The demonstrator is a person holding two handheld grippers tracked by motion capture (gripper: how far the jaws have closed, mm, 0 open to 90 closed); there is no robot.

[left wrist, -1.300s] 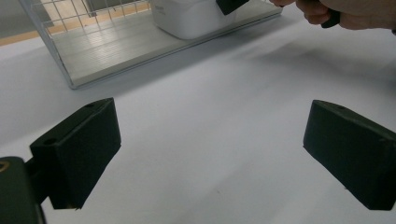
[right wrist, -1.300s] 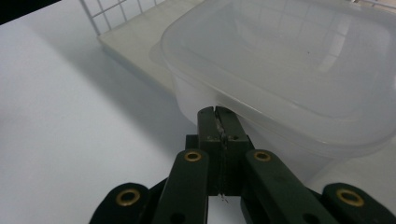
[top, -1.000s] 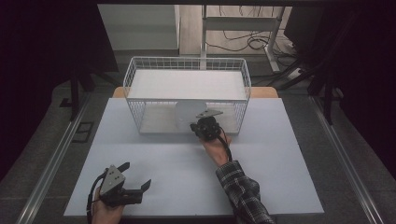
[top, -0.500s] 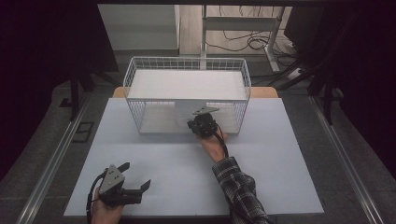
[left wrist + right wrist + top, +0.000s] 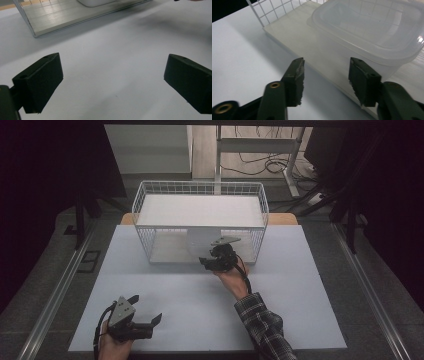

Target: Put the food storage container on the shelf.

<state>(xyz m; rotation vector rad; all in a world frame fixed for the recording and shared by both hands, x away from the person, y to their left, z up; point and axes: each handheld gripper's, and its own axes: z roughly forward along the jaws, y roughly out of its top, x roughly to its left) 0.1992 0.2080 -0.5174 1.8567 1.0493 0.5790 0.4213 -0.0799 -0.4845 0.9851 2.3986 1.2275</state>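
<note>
White table (image 5: 300,320), cables (image 5: 260,165) perhaps on floor.

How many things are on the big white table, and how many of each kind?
Wire rack: 1
Clear plastic box: 1
Claws: 2, the left claw and the right claw
Total: 4

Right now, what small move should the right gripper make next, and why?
Probably draw the right gripper straight back. Its jaws have just been opening, nothing is between them, and the plastic container already sits on the lower level of the wire shelf.
</note>
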